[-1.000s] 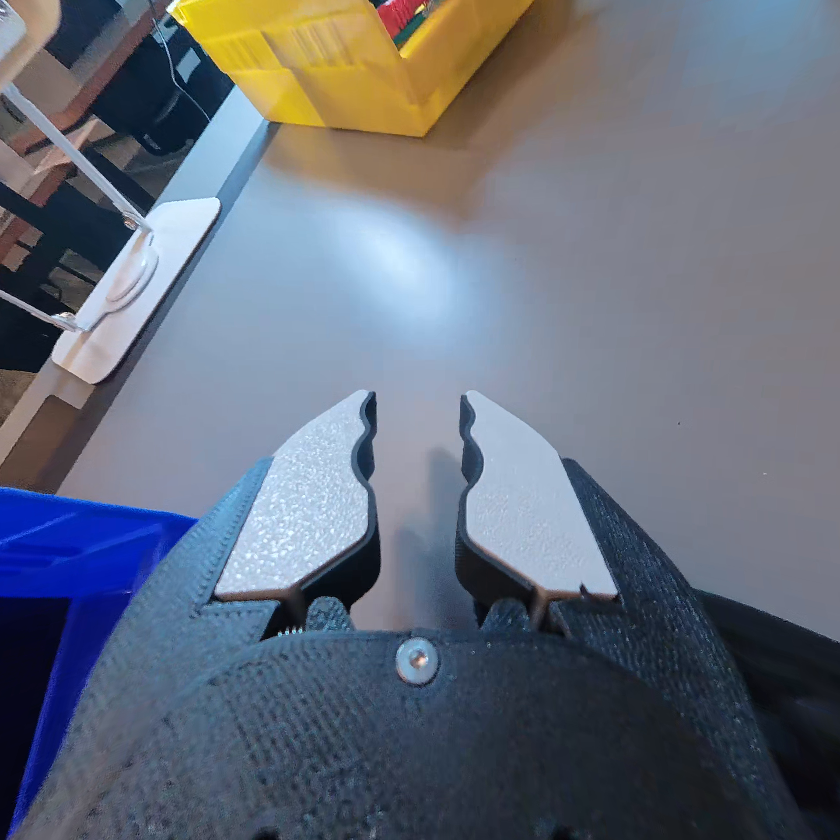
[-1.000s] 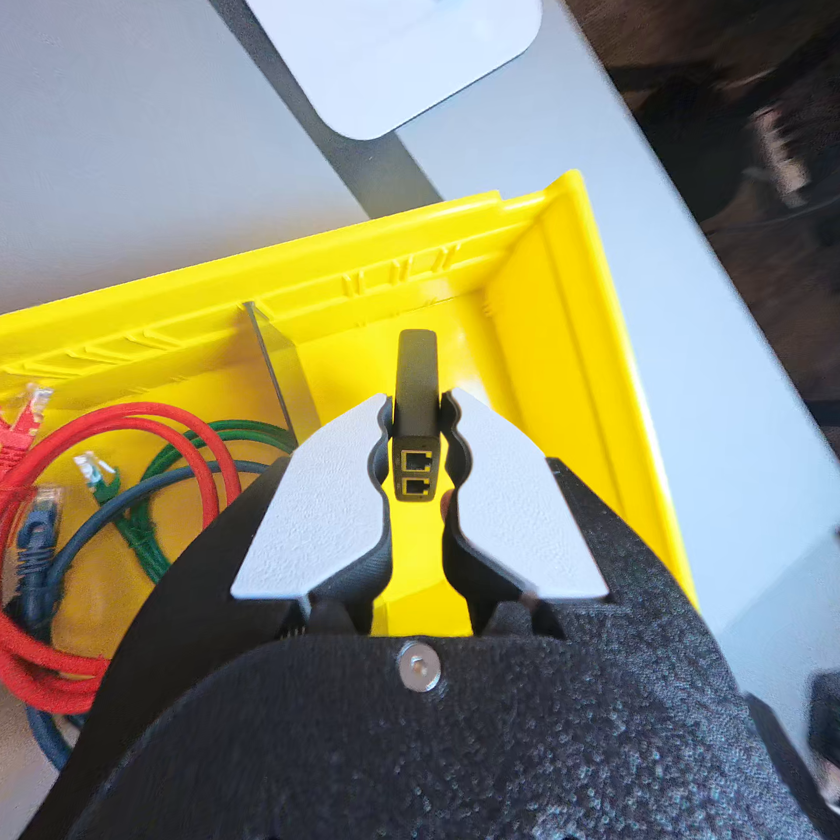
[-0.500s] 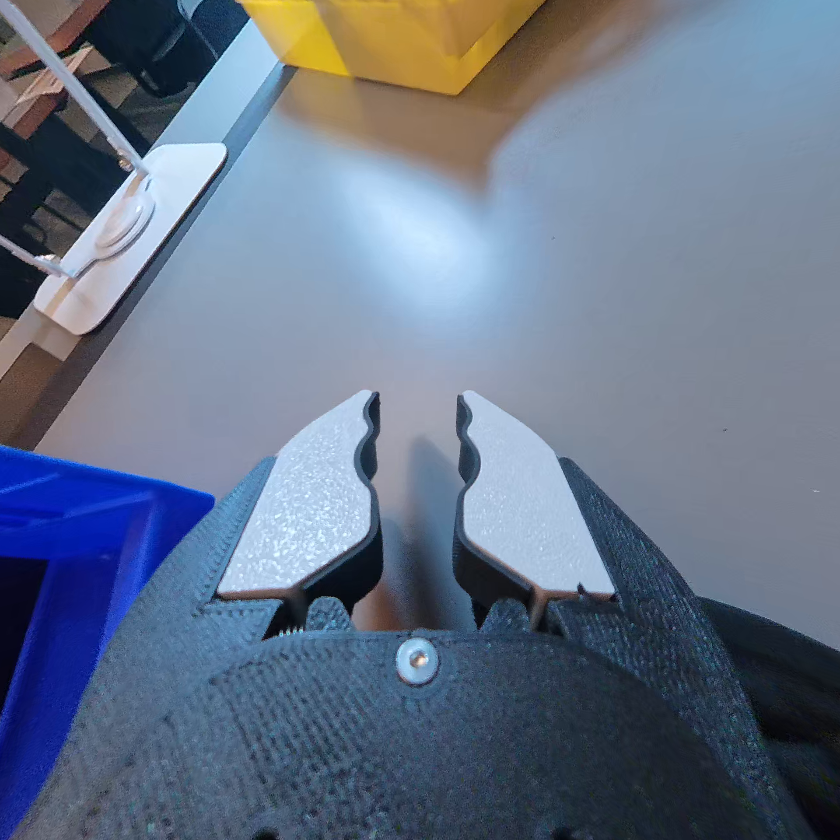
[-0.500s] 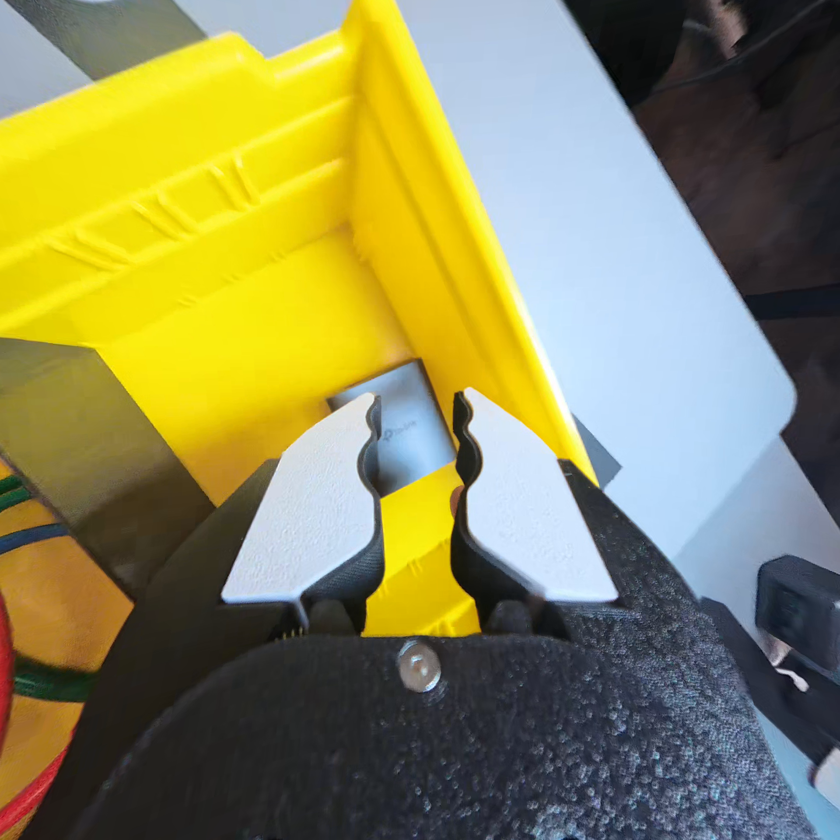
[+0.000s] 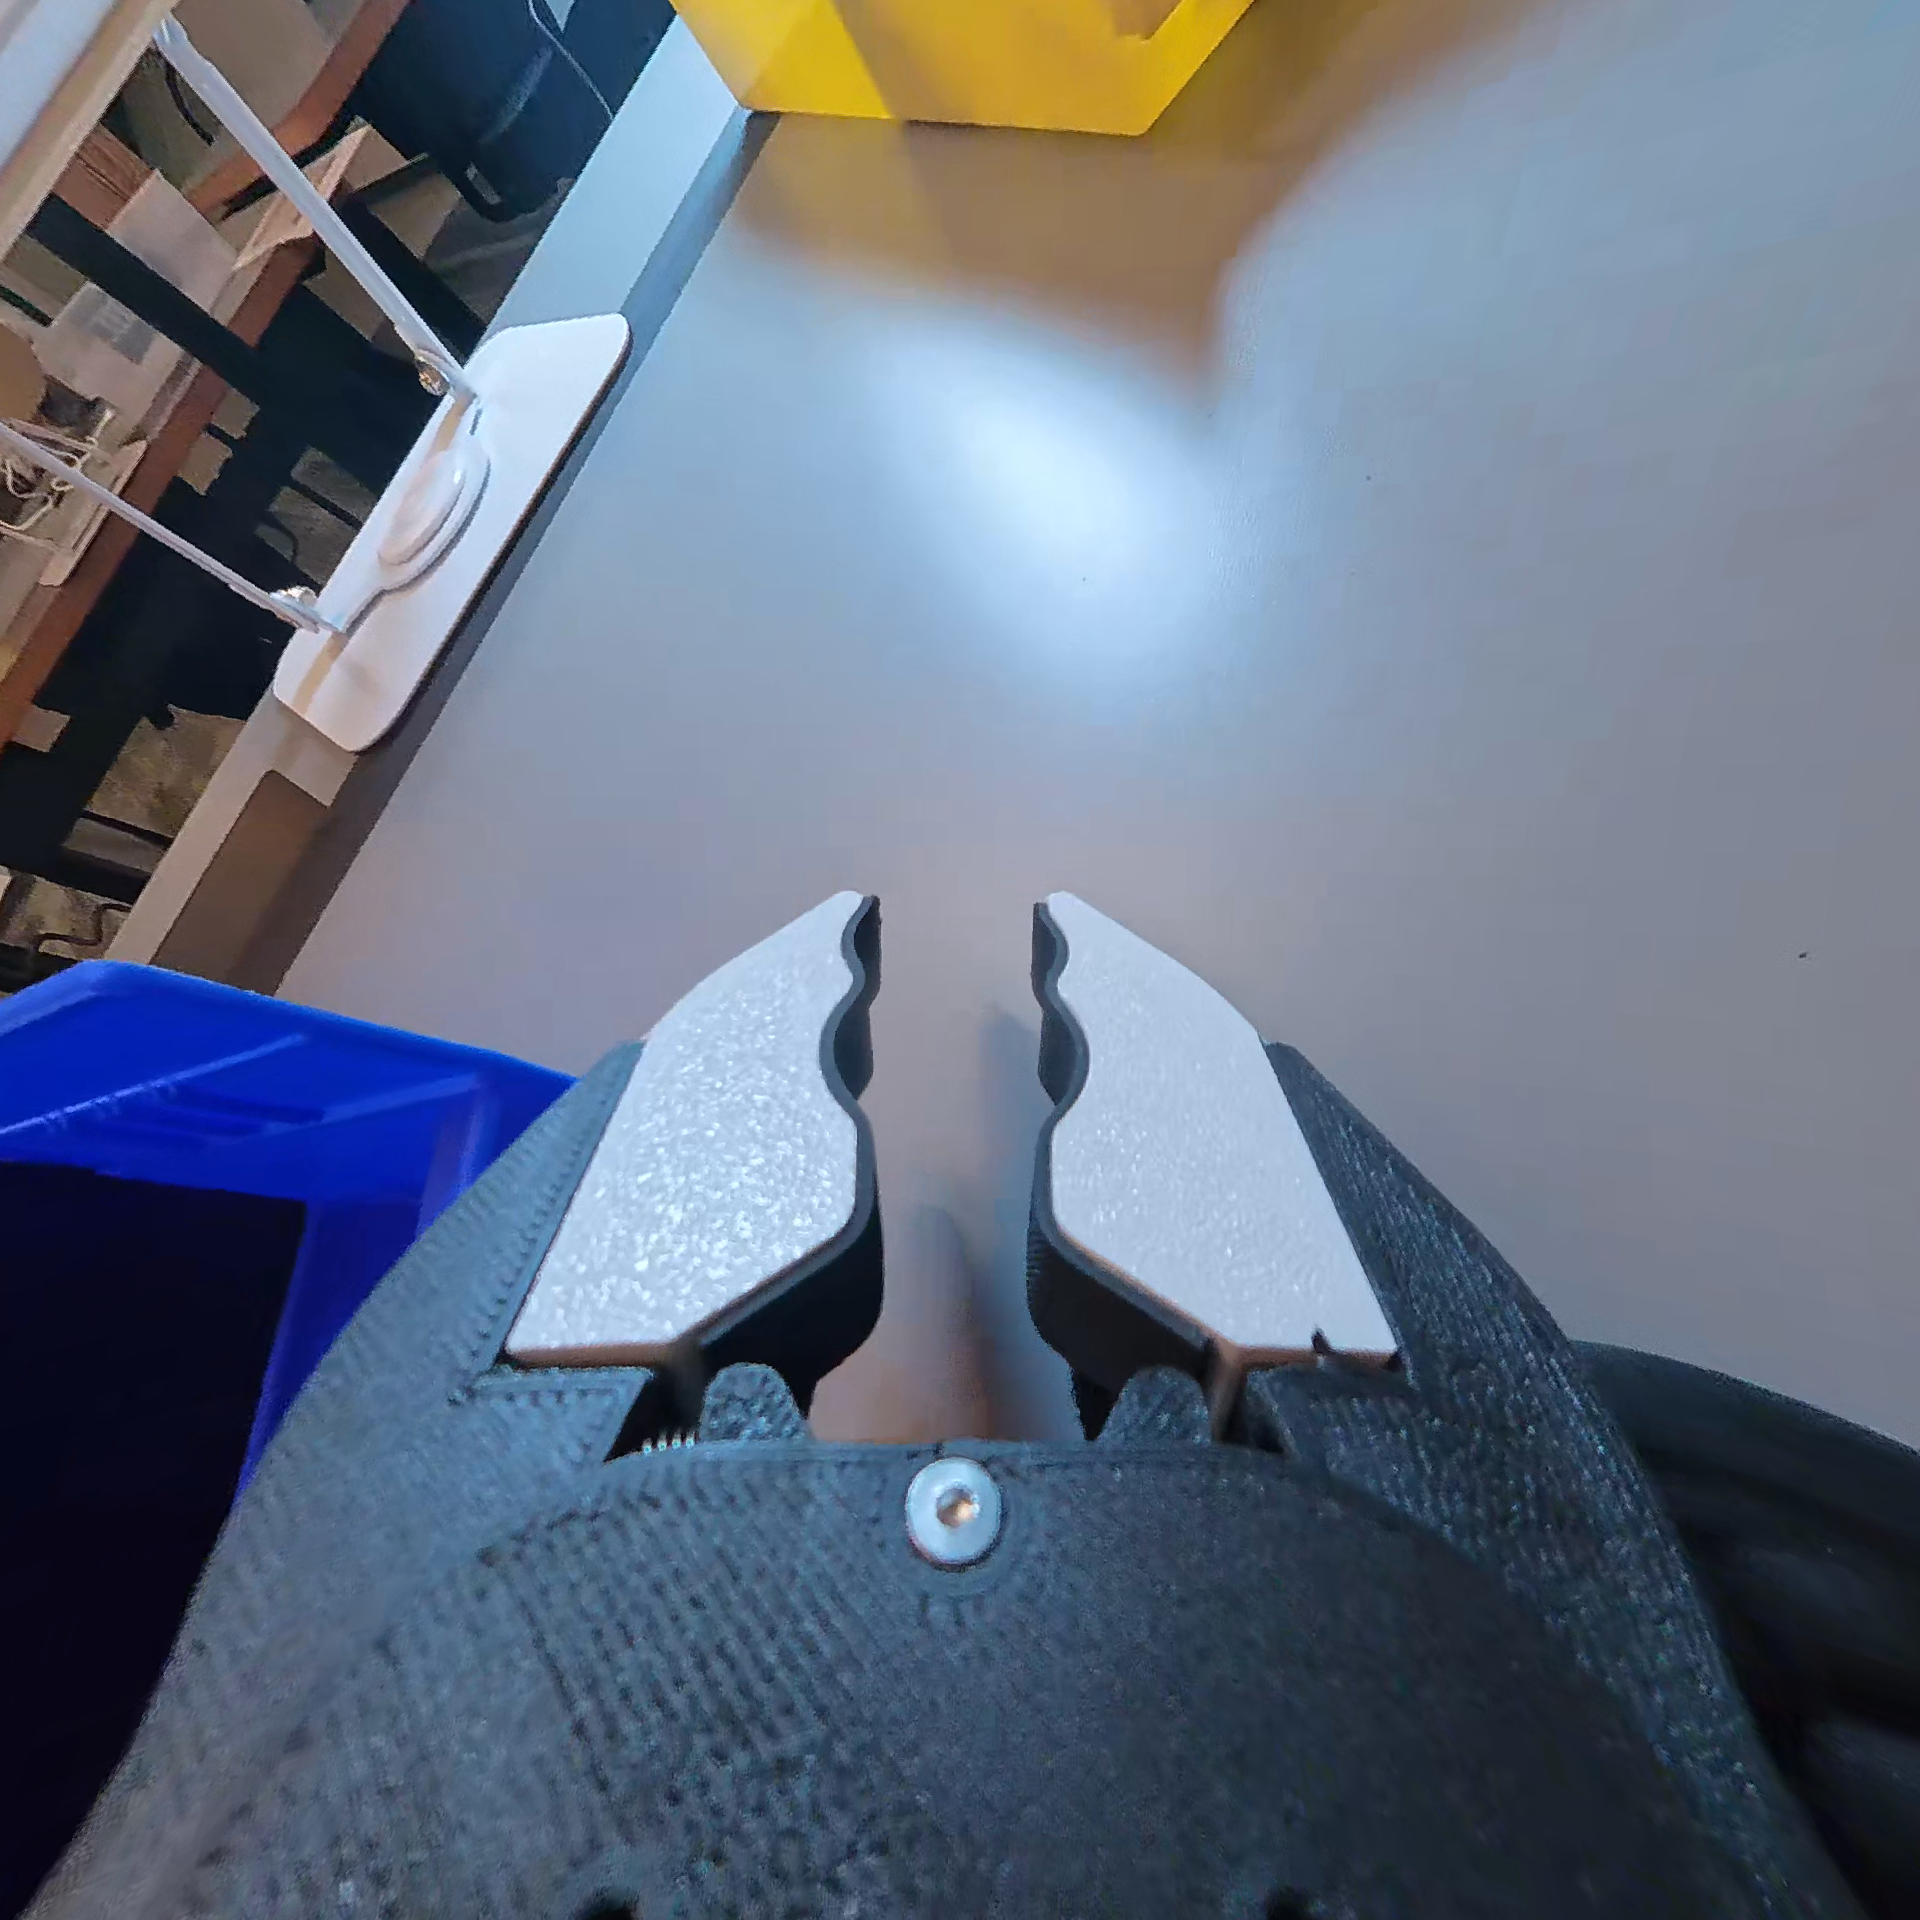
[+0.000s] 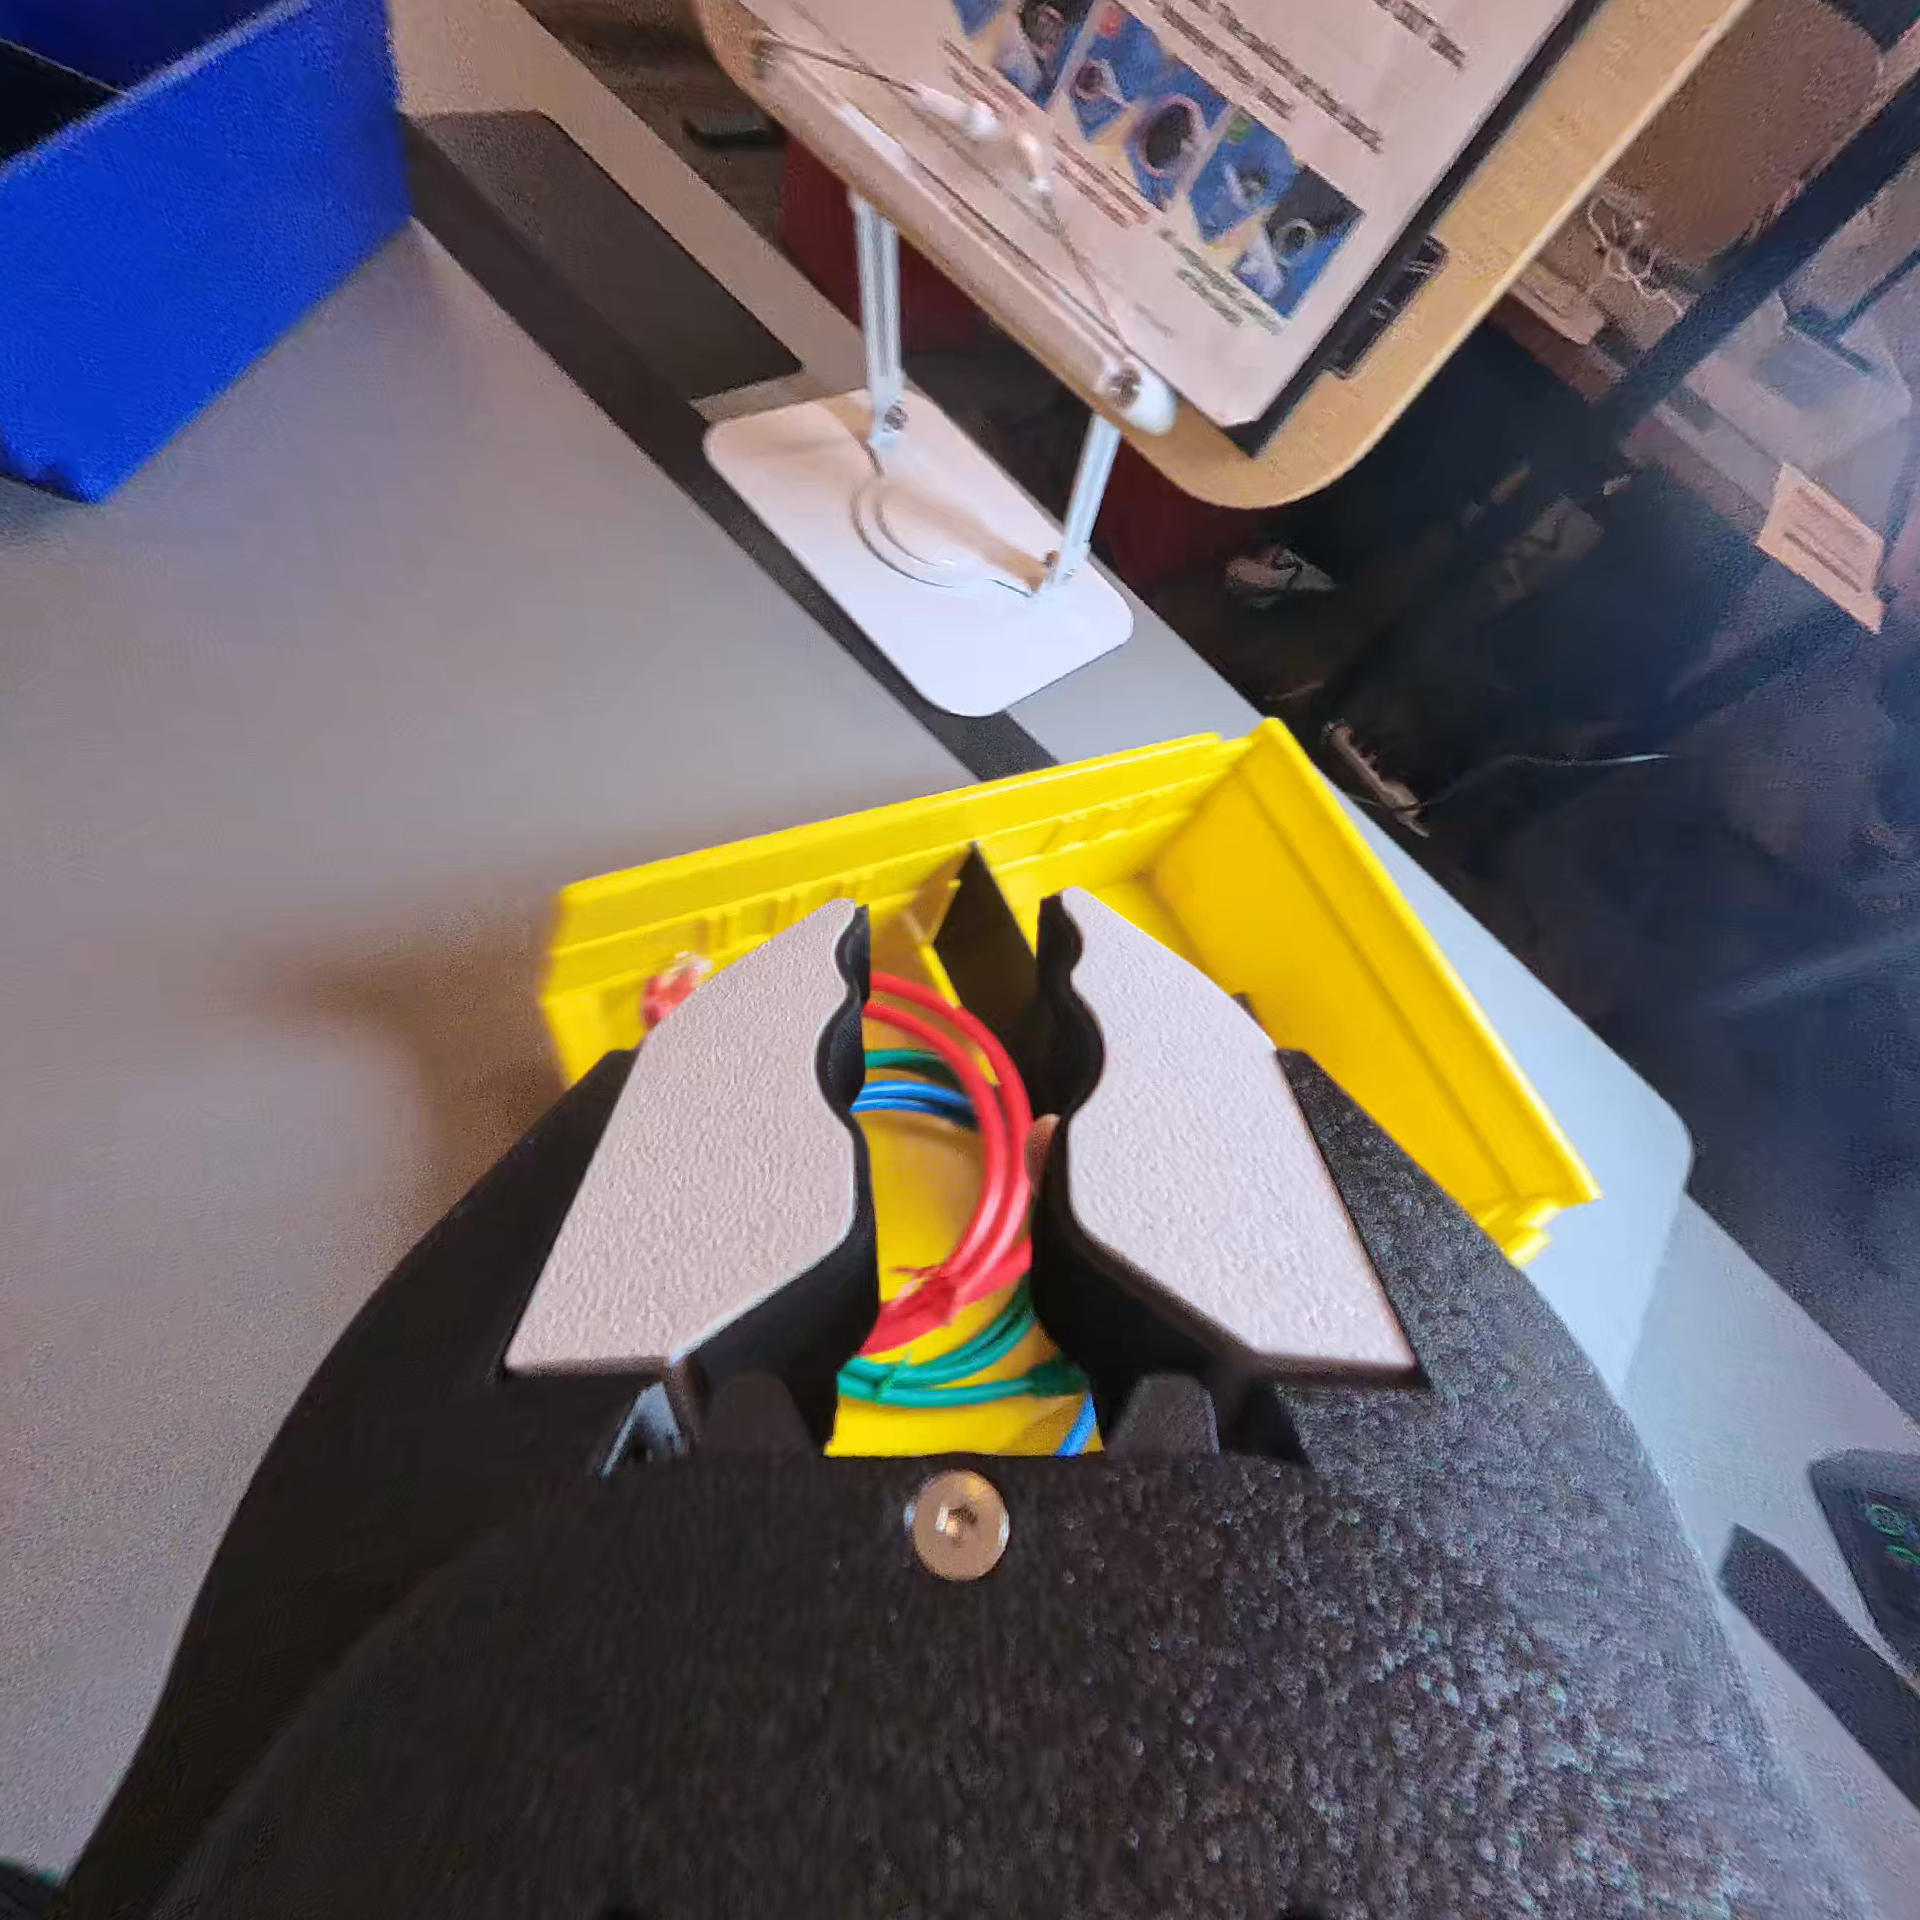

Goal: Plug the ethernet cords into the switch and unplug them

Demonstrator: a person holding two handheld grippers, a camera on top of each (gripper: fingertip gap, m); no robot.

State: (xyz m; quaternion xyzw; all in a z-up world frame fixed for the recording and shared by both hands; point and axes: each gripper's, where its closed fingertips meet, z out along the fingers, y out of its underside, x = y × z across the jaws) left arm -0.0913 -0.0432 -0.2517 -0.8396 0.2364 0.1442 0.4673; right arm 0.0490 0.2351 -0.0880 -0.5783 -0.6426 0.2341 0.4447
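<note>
My right gripper [image 6: 951, 909] is open and empty, held above the yellow bin [image 6: 1299, 935] at the table's far right corner. Between its fingers I see coiled ethernet cords lying in the bin: a red cord [image 6: 987, 1091], a green cord [image 6: 935, 1371] and a blue cord [image 6: 904, 1096]. A black divider [image 6: 977, 935] splits the bin. The switch is not visible; the right finger hides much of the right compartment. My left gripper [image 5: 954, 906] is open and empty over the bare grey table, well short of the yellow bin [image 5: 987, 62].
A blue bin [image 5: 260, 1081] stands close to the left of my left gripper and shows at the far left in the right wrist view [image 6: 187, 239]. A white stand base [image 6: 935, 582] holding a board with a printed sheet [image 6: 1195, 187] sits at the table's back edge. A black device [image 6: 1870, 1538] lies at the right. The grippers' ends are close to 35 cm from one another.
My right gripper let go of the black switch in the yellow bin's right compartment, opened, and pulled up and back over the cords. My left gripper drew back slightly from the yellow bin.
</note>
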